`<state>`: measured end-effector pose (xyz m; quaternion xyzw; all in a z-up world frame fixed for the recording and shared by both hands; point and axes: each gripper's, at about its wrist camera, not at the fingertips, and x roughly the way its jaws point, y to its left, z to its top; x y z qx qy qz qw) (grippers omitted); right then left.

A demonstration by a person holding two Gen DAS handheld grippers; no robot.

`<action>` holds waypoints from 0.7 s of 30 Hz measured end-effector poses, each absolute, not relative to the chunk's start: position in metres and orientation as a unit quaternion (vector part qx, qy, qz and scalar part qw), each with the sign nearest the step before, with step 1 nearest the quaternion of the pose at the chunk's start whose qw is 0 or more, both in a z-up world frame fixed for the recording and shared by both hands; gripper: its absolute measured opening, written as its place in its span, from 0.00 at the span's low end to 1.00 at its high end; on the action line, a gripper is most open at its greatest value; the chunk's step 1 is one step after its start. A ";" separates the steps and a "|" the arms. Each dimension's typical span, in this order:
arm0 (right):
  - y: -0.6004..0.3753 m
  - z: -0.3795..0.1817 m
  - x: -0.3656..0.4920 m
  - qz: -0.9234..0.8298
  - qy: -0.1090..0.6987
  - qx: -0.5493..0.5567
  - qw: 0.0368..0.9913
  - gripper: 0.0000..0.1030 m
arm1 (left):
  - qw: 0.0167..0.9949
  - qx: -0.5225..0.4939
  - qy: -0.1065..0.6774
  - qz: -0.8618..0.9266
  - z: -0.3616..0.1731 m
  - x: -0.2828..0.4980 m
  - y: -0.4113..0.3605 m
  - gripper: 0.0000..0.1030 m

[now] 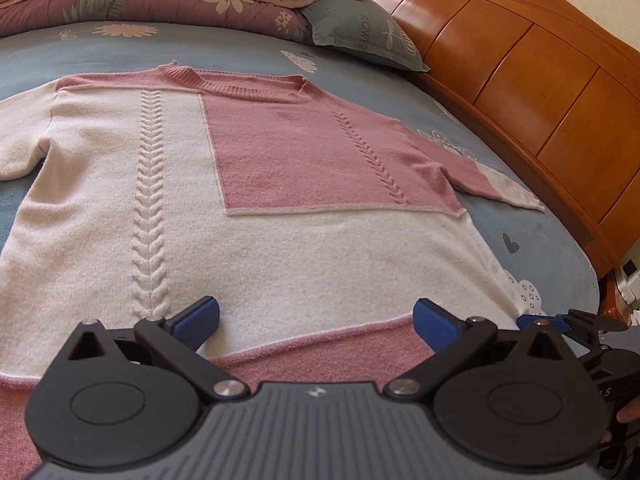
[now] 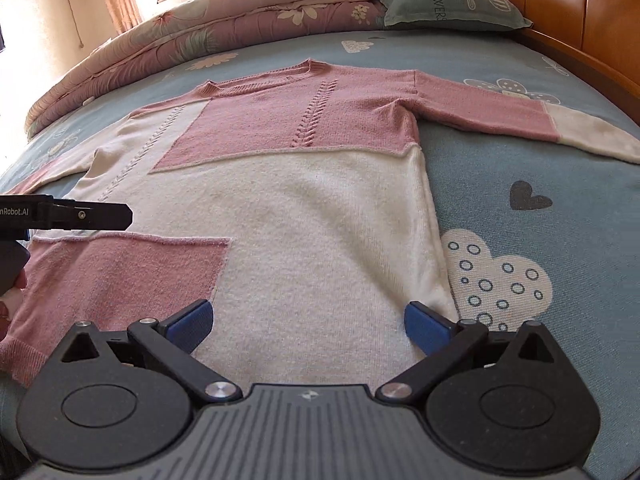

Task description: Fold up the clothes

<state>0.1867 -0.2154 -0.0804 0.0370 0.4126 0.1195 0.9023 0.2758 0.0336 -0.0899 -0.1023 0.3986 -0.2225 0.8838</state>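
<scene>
A pink and cream sweater (image 2: 312, 208) lies flat, face up, across the middle of the bed (image 2: 560, 168), its hem toward the near edge. The left claw (image 1: 316, 322) and right claw (image 2: 308, 322) hover over the hem, both spread wide, holding nothing. The knit looks soft, limp and light; I would pinch the hem corners or a sleeve (image 2: 520, 116) cuff.

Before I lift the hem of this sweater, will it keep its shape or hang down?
The sweater looks like soft knit, lying flat on the bed, so it probably droops between the grippers. Its spread sleeve will likely trail behind.
</scene>
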 end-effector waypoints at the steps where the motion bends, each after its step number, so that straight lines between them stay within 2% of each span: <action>1: -0.216 -0.080 0.186 0.119 0.414 0.034 0.902 1.00 | 0.883 -0.102 0.400 -0.224 -0.090 0.276 0.034 0.99; 4: -0.220 -0.074 0.182 0.112 0.413 0.053 0.902 1.00 | 0.883 -0.099 0.400 -0.225 -0.090 0.276 0.034 0.99; 9: -0.212 -0.062 0.189 0.152 0.364 0.063 0.917 1.00 | 0.887 -0.076 0.397 -0.223 -0.089 0.274 0.027 0.99; 15: -0.222 -0.085 0.244 0.102 0.382 0.054 0.917 1.00 | 0.887 -0.068 0.397 -0.224 -0.090 0.275 0.026 0.99; 21: -0.224 -0.066 0.237 0.124 0.357 0.091 0.921 1.00 | 0.886 -0.077 0.397 -0.226 -0.090 0.276 0.029 0.99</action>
